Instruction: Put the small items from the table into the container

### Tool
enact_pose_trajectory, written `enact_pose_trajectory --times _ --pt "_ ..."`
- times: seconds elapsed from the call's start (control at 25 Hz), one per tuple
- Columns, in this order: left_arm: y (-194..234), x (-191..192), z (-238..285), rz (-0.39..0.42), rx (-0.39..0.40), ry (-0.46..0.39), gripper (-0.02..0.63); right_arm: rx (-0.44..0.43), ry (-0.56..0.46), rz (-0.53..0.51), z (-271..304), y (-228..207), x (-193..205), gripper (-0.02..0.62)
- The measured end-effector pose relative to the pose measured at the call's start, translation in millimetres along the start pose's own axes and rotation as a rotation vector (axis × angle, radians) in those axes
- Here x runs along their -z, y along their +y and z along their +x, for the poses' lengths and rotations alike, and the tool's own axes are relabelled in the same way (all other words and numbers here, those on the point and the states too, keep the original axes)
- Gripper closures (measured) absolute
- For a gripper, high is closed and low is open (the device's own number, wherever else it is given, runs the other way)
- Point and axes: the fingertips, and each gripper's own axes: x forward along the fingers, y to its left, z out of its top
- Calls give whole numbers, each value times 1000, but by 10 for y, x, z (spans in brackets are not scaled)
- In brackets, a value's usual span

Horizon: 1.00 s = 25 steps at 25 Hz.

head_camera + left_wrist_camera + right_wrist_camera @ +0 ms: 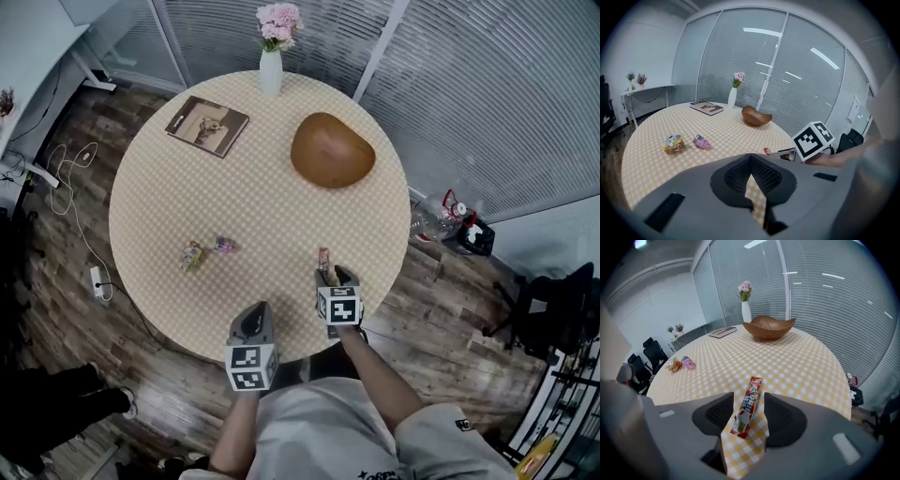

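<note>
A red-and-white candy stick lies on the checked round table, near its front edge. My right gripper is open, a jaw on each side of the stick and neither pad pressing it; the head view shows that gripper just behind the stick. My left gripper is shut and empty, over the front edge. A yellow wrapped candy and a pink one lie side by side to the left. The brown wooden bowl stands at the far right.
A book lies at the far left of the table, and a white vase with pink flowers stands at the far edge. On the floor to the right stands a water bottle; cables and a power strip lie to the left.
</note>
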Motion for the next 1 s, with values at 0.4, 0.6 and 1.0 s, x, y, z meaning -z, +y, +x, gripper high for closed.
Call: enact_pose_trajectory --times 0.4,0.6,1.0 --pt "14 -65 153 -26 -20 22 601 41 102 -28 273 -73 81 463" --pt "-27 -109 215 -29 -15 20 601 14 120 -31 245 -122 64 492" --pt "-197 -514 543 31 7 -2 601 -19 -107 -98 -12 -378 -1153 493"
